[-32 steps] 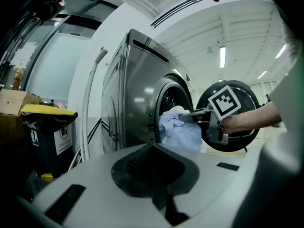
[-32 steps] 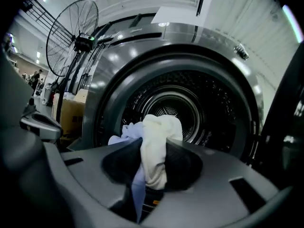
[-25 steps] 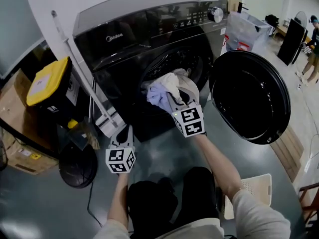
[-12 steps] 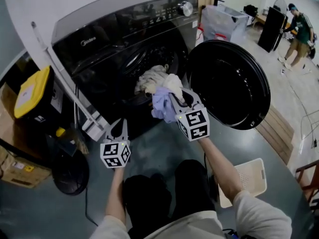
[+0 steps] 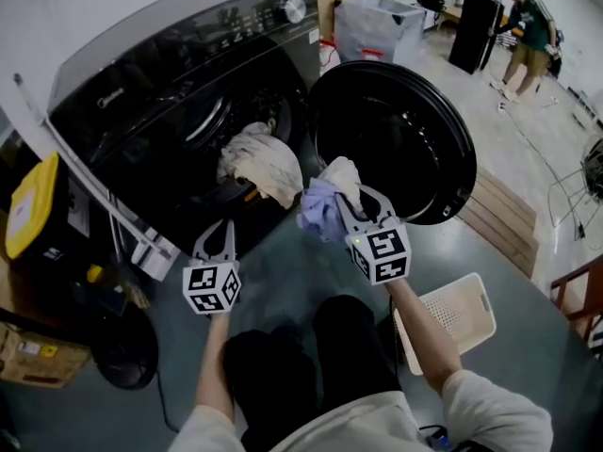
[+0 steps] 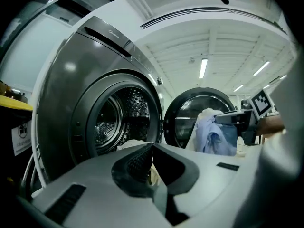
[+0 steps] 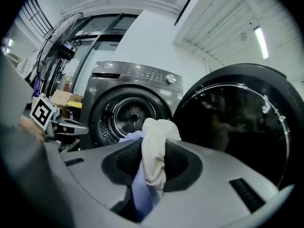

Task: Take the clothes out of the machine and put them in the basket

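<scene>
Basket [image 5: 457, 311] head view only; left gripper [image 6: 152, 148] seemingly shut.

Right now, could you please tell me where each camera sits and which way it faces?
Head view: on the person's head, looking steeply down at the washing machine, basket, both arms, legs, left gripper and right gripper.
Left gripper view: on that gripper, facing the drum; its shut, empty jaws show.
Right gripper view: on that gripper, facing the drum; jaws clamp the clothes.
Shared: both gripper views show the open door.

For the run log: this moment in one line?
right gripper: shut on clothes; left gripper: shut, empty; basket: on floor; machine door: open
</scene>
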Demonstrator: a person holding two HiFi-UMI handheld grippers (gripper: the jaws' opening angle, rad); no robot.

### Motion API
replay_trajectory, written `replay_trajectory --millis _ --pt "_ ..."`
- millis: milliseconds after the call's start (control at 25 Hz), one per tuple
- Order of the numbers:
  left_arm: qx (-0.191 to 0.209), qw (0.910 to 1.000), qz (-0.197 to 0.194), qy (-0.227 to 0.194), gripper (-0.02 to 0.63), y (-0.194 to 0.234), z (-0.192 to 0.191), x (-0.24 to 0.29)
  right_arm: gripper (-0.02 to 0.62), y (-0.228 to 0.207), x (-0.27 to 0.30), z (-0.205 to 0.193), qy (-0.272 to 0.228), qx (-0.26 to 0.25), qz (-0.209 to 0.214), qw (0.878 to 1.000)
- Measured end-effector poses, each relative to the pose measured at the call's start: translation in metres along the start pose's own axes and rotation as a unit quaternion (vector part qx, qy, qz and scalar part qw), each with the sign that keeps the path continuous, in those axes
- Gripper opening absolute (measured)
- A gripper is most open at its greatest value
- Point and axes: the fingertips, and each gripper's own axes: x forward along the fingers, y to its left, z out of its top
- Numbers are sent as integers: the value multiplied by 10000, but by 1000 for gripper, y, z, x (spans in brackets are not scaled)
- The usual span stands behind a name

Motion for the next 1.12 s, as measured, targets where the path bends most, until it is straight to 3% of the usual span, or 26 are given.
replay_trajectory --millis 560,960,1120 --pt "395 9925 -1147 149 20 -103 5 65 123 -63 -101 -43 344 293 -927 9947" --pt "864 9678 -2338 336 20 -196 19 111 123 -116 -200 -76 654 440 -1901 9786" --pt "541 9588 -2753 447 20 -231 23 128 123 -144 -243 -80 753 408 -2431 9662"
